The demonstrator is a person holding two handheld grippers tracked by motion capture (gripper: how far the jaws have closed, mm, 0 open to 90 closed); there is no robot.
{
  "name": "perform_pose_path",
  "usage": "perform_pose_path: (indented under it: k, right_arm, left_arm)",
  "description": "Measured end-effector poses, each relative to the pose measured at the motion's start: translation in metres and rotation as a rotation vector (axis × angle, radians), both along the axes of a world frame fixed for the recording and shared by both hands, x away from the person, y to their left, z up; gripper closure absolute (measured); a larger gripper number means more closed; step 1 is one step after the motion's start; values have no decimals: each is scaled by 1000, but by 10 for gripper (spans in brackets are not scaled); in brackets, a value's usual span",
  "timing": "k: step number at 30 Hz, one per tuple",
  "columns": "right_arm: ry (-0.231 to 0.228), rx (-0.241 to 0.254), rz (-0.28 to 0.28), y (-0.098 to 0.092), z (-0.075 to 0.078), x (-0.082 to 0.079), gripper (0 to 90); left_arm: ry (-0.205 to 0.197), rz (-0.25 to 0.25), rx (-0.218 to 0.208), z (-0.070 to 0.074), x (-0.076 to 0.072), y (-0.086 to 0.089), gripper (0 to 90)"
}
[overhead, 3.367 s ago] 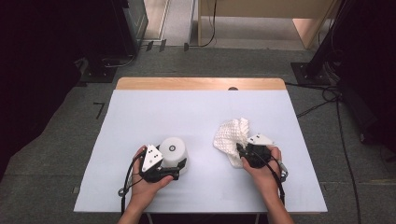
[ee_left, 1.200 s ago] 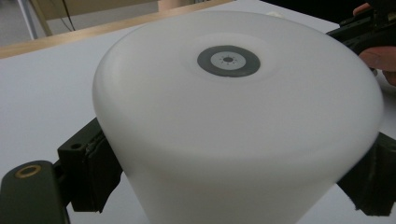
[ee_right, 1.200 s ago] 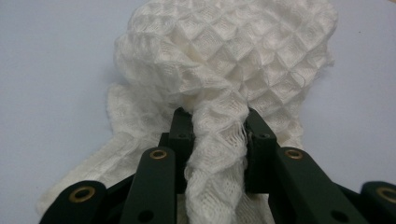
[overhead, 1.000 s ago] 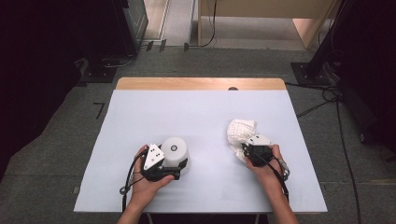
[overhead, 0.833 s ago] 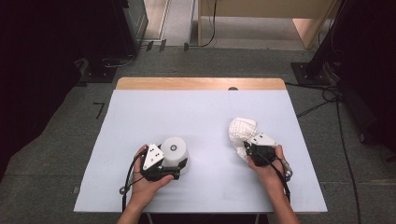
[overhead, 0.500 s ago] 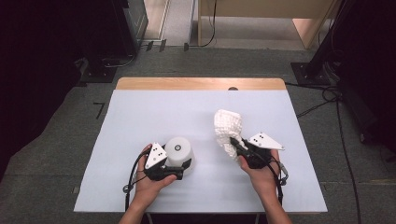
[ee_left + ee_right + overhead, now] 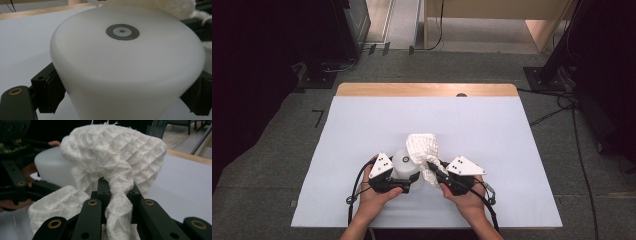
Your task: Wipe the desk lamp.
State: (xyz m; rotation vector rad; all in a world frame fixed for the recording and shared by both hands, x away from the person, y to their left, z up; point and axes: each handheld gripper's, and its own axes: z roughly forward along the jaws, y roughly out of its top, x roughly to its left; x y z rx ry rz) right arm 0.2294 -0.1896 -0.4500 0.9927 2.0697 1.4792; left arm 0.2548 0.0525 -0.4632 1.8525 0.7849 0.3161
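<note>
**My two claws working over the pale blue table top.**
My right gripper (image 7: 433, 170) is pinching a white waffle-weave cotton cloth (image 7: 117, 157) between nearly closed jaws, lifting its bunched upper part above the table top (image 7: 492, 130) and against the left-hand object. My left gripper (image 7: 407, 184) is clamping a white, rounded plastic container (image 7: 125, 67) by its sides, its grey-ringed face turned upward, near the table's front edge.
</note>
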Motion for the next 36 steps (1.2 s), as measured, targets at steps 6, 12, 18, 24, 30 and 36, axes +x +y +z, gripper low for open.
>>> perform_pose_path:
  k: [6,12,18,24,30,36]
  right_arm:
    - [86,-124,41,11,-21,4,784]
    - [108,-203,56,13,-26,6,785]
    - [-21,-170,25,11,-5,3,783]
    - [26,-209,44,13,-18,5,782]
    - [89,-284,59,18,-34,8,783]
    - [72,-283,52,15,-29,9,782]
  left_arm:
    - [8,5,-3,0,1,1,87]
    - [5,3,7,1,1,0,87]
    - [-23,-6,50,1,-3,-6,87]
    - [-13,-1,34,1,-1,-5,87]
    - [2,4,13,0,1,-2,87]
    - [-1,15,6,1,2,1,87]
